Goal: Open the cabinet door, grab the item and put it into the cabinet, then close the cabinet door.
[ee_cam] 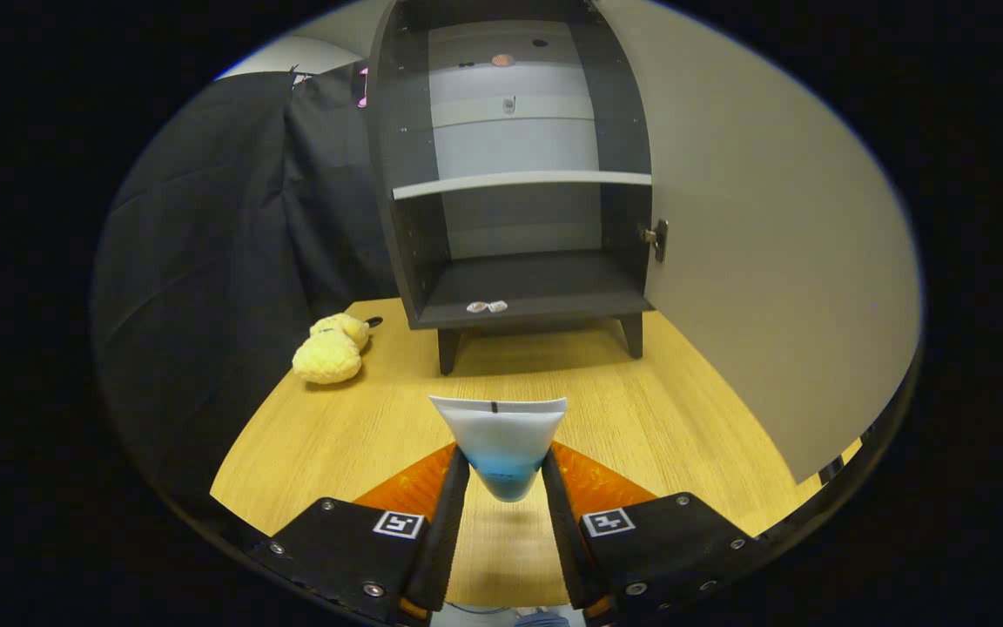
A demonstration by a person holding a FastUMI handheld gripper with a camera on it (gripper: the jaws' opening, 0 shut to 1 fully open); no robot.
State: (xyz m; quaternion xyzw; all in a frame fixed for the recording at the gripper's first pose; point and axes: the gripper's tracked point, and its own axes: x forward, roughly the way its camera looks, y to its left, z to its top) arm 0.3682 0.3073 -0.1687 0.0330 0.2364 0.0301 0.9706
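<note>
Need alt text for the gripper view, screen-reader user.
The tool holds a white-and-blue tube pinched between both fingers above a wooden table. Beyond it a dark cabinet stands with its door swung open and its shelves nearly bare; a yellow plush toy lies beside the cabinet.

No readable text appears; square black-and-white coded markers (pixel 399 523) sit on both fingers of the hand-held gripper (pixel 505 475), and the held tube (pixel 500 440) carries what may be a small, illegible mark.

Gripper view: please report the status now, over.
Gripper shut on white-and-blue tube, held above table. Cabinet ahead, door open, lower shelf free except two small bits. Yellow plush toy off left, path clear.
</note>
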